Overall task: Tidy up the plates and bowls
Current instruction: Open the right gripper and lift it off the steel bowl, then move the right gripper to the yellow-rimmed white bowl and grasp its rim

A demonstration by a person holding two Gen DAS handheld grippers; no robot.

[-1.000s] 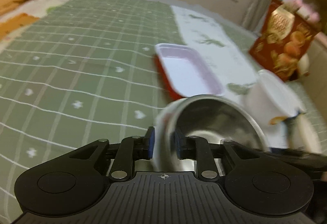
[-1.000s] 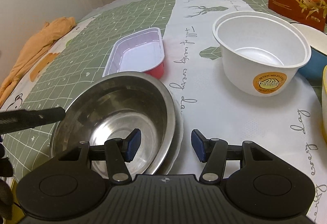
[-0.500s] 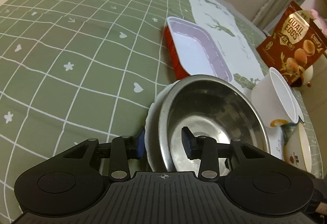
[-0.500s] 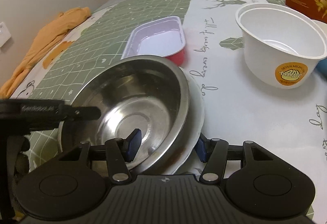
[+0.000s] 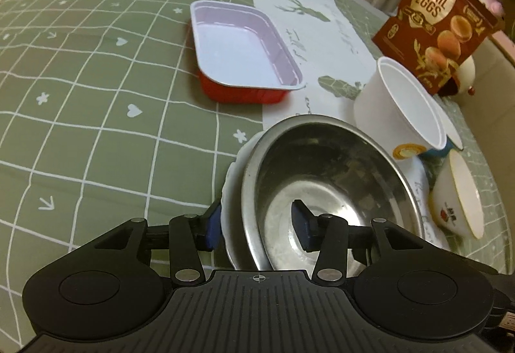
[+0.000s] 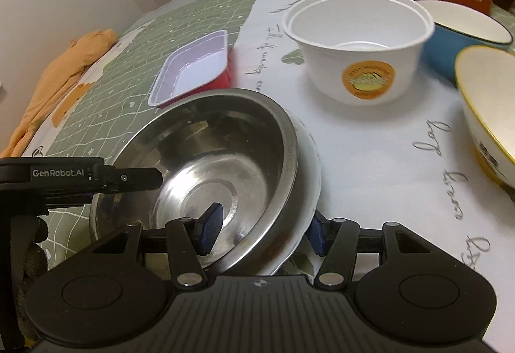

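1. The steel bowl [image 5: 328, 192] sits nested in the white plate [image 5: 230, 192] at six o'clock on the worktop [image 5: 96, 95]. Both look empty.
2. Left claw [image 5: 257, 225] is opening, straddling both rims without pressing.
3. Right claw [image 6: 262, 229] straddles the opposite rims, loose.
4. Judgement: stiff, slick steel and breakable plate, so grip the rims.

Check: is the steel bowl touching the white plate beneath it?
Touching. In the right wrist view the steel bowl sits nested in the white plate, its wall resting against the plate's rim with no gap.

Black ribbed left gripper [image 5: 257, 229], blue pads [image 5: 302, 232], silver screws.
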